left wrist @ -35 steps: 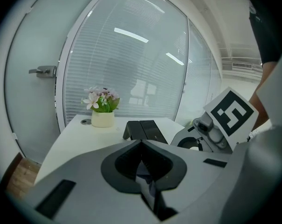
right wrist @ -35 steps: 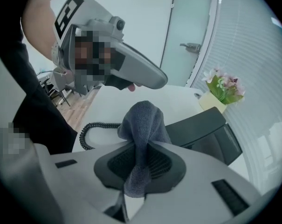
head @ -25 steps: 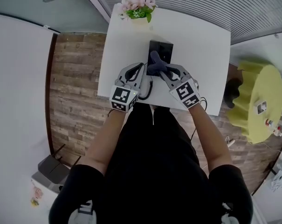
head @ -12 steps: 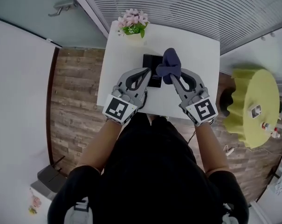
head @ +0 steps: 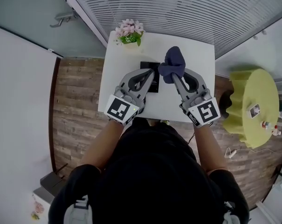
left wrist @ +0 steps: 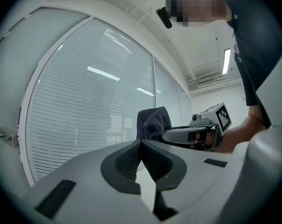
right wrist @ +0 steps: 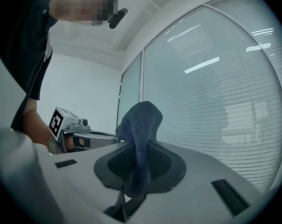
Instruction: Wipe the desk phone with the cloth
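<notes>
While the right hand-held gripper (head: 174, 77) clamps a dark blue cloth (head: 172, 61) that bunches up above its jaws, the left hand-held gripper (head: 147, 76) is clenched on nothing, its 2 pads touching. Black desk phone (head: 148, 65) lies on white bench (head: 199, 80), partly behind the left tool; cloth is just right of it.

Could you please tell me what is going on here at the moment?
A person stands at a small white table with a gripper in each hand. The right gripper is shut on a dark blue cloth, which bunches above its jaws. The left gripper is shut with nothing in it. Both point upward, away from the table. The desk phone lies on the table near a pot of flowers, and the cloth is not on it.
</notes>
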A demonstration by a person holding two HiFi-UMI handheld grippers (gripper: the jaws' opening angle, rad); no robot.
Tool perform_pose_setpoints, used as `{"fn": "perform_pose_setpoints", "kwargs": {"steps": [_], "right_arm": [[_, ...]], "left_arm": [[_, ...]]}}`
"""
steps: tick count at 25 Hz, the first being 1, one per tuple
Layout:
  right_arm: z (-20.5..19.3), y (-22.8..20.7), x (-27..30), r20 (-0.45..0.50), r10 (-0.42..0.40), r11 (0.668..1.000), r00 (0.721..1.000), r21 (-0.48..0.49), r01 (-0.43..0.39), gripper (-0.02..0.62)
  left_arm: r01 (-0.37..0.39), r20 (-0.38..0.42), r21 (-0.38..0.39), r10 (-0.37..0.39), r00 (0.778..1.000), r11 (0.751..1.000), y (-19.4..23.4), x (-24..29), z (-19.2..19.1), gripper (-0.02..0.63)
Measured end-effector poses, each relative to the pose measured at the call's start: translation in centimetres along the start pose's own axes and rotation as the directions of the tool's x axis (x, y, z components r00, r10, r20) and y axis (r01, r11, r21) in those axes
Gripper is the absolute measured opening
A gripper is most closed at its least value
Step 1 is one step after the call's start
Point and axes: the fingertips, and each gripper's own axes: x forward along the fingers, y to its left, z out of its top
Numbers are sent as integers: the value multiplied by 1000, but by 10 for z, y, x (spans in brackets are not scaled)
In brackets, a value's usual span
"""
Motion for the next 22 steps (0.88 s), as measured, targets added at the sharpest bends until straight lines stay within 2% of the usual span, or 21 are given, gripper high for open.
{"fn": "perform_pose_setpoints", "kwargs": {"steps": [22], "right_arm": [[-3, -3, 5, 14, 10, 1000, 1000, 17, -11, 61]], "left_arm": [[-3, -25, 1, 3, 1000, 1000, 3, 4, -7, 9]]}}
